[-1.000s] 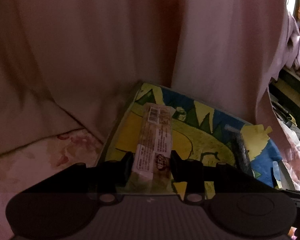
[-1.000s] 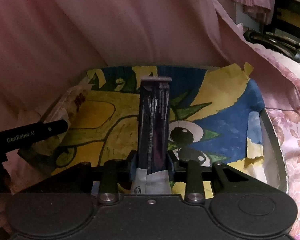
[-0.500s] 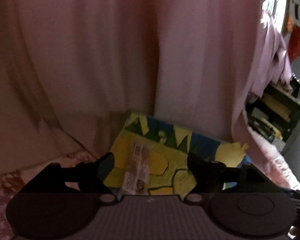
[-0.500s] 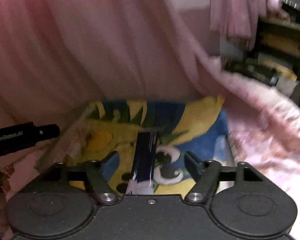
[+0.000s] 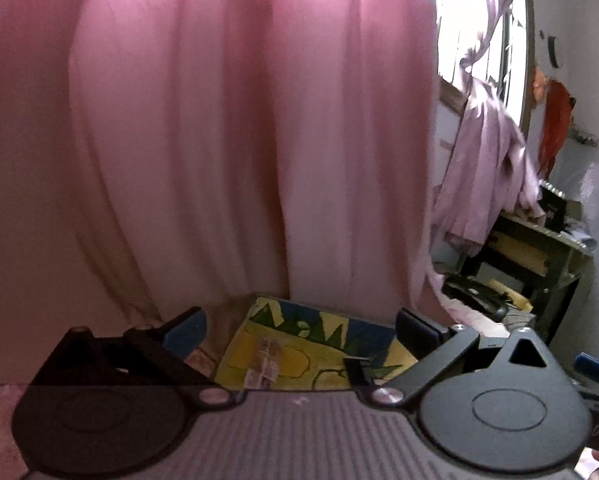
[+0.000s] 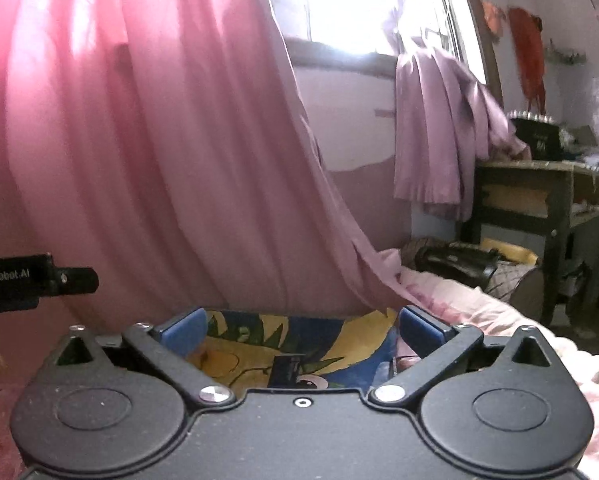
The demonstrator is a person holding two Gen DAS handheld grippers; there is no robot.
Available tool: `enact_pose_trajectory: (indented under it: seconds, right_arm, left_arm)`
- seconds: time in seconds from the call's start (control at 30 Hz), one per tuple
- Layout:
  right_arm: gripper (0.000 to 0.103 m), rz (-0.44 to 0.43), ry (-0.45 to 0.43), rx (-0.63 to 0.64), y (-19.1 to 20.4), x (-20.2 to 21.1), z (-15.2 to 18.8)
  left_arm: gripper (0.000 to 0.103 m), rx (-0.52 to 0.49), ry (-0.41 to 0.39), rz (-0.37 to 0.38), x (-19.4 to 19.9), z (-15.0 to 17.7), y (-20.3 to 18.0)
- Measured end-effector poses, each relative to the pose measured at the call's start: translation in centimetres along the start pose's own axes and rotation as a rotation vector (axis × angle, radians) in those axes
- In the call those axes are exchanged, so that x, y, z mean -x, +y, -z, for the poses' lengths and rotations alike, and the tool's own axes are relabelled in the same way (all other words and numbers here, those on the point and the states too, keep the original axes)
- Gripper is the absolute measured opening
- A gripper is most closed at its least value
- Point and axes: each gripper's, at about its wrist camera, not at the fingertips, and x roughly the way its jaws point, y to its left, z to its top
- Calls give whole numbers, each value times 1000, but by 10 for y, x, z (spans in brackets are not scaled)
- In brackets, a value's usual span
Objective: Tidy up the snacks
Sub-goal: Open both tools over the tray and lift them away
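A tray lined with a yellow, green and blue cartoon picture [image 5: 331, 332] lies low in both views. A tan snack packet [image 5: 265, 364] rests on its left part and a dark snack packet [image 5: 355, 368] on its right. My left gripper [image 5: 301, 328] hangs above and behind the tray, its jaws opening wide with nothing between them. In the right wrist view the dark packet [image 6: 285, 370] lies flat on the tray [image 6: 235, 360], below my right gripper [image 6: 301, 326], whose jaws are also opening with nothing between them. The left gripper's body [image 6: 31, 280] shows at the left edge.
A pink curtain [image 6: 159, 140] hangs right behind the tray. The tray sits on a floral pink bedsheet [image 6: 479, 300]. To the right stand a dark wooden table [image 6: 539, 188] draped with lilac cloth [image 6: 439, 128] and a black bag [image 6: 455, 260] on the floor.
Both grippers have let go of their packets and spread wide. Both have risen and drawn back from the tray, where the tan and dark packets now lie.
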Motion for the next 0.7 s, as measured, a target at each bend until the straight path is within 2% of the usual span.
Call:
enact_pose_trajectory:
  seconds: [0.23, 0.43, 0.7]
  right_arm:
    - [102, 10, 1, 17, -10, 57, 8]
    - [102, 30, 68, -7, -14, 90, 21]
    - [102, 33, 136, -28, -11, 114, 37]
  left_arm:
    - [103, -48, -1, -7, 54, 28, -8]
    - [103, -65, 50, -22, 86, 49, -11]
    - [103, -49, 99, -58, 115, 68, -4]
